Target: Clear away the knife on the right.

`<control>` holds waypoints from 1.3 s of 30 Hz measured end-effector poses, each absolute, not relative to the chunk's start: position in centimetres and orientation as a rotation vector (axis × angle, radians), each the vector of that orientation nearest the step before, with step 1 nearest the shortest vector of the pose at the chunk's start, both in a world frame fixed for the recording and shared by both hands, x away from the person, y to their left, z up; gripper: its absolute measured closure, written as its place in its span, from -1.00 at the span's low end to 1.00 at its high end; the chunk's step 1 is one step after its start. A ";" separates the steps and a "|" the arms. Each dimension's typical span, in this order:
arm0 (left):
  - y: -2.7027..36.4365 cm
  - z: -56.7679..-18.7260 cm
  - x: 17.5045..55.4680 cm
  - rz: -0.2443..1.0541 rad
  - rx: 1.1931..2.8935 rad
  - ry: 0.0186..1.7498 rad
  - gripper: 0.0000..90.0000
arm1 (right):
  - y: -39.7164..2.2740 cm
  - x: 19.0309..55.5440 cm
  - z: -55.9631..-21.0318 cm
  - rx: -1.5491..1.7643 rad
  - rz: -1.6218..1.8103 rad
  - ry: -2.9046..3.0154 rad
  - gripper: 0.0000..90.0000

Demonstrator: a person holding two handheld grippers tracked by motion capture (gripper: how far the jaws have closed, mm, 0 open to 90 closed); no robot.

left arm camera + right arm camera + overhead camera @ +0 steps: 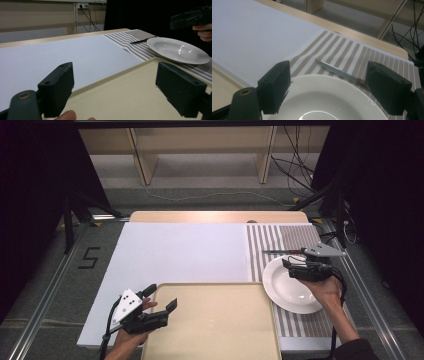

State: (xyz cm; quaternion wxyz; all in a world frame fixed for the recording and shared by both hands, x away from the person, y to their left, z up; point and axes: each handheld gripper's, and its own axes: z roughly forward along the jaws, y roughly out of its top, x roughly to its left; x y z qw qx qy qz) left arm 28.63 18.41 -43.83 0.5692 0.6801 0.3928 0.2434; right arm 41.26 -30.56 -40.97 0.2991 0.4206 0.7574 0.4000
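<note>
My right gripper hangs over the white plate, jaws spread wide and empty, pointing toward the knife that lies on the striped mat just past the plate's far rim. I judge the knife is what I'm after. To do it well, I'd clear the rim first, come down with one jaw on each side of the handle, and close only once low. My left gripper rests wide and empty over the left edge of the tray on the table.
</note>
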 end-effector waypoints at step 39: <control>18.2 -43.9 28.7 0.571 1.610 0.913 -0.66 | -35.6 54.8 -44.3 1.510 0.632 2.258 -0.46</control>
